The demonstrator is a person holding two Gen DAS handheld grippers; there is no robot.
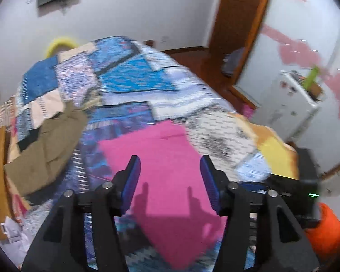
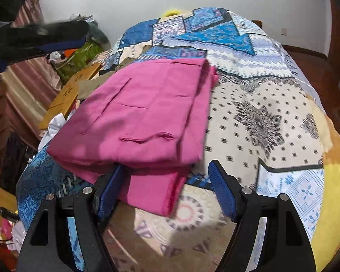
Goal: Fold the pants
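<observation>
Pants (image 2: 147,113), the magenta pair, lie folded into a thick rectangle on the patchwork bedspread (image 2: 272,113), toward the near left part of the bed, with one lower layer sticking out at the 6 o'clock edge. From where I stand the folding looks nearly done: several layers are stacked, and only that loose flap spoils the shape. An olive-brown garment (image 1: 47,145) lies crumpled at about 9 o'clock of the pink stack, apart from it in the left view. The right gripper (image 2: 167,176) sits low at the near edge, its jaws spread wide, one finger pushed in under the top layers, gripping nothing. The left gripper (image 1: 170,170) hovers above the stack, jaws also wide apart and empty. I judge the next move calls for tucking or squaring the protruding flap, then smoothing the top.
</observation>
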